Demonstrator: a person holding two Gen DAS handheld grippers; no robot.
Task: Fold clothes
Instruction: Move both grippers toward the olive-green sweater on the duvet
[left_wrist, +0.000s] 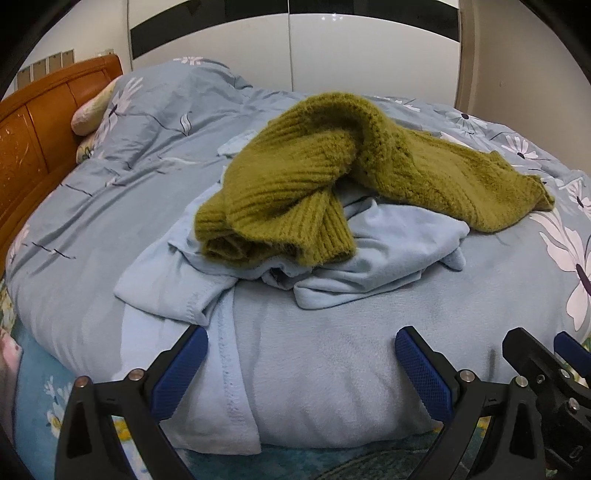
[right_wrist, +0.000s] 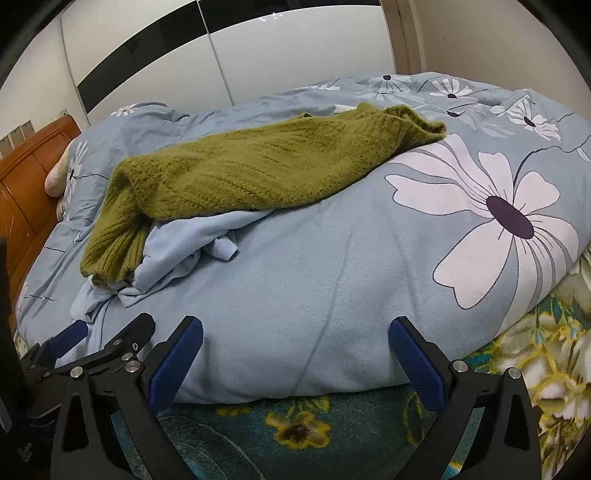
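Both of your tools sit at the near edge of the bed, side by side and low: the left tool (left_wrist: 301, 373) and the right tool (right_wrist: 295, 363) each stand with jaws spread wide and nothing between them. Just ahead, a pale blue garment (left_wrist: 369, 243) lies crumpled on the quilt (right_wrist: 369, 258), and the olive knit sweater (left_wrist: 314, 177) is draped over it, farther in from the edge.

Your left tool faces the sweater more squarely, with its ribbed cuff end (left_wrist: 325, 243) almost straight ahead. From your right tool the sweater (right_wrist: 258, 173) lies forward and to the left, so that side has the longer reach across.

The sweater's long axis runs diagonally, from the bunched, ribbed end at the near left out to the flatter stretch at the far right. It points roughly away from you and rightward. Which end is hem and which is sleeve you probably cannot settle from here, since the knit is heaped on itself.

The blue garment spreads left to right beneath it, one hemmed edge trailing toward your left tool.
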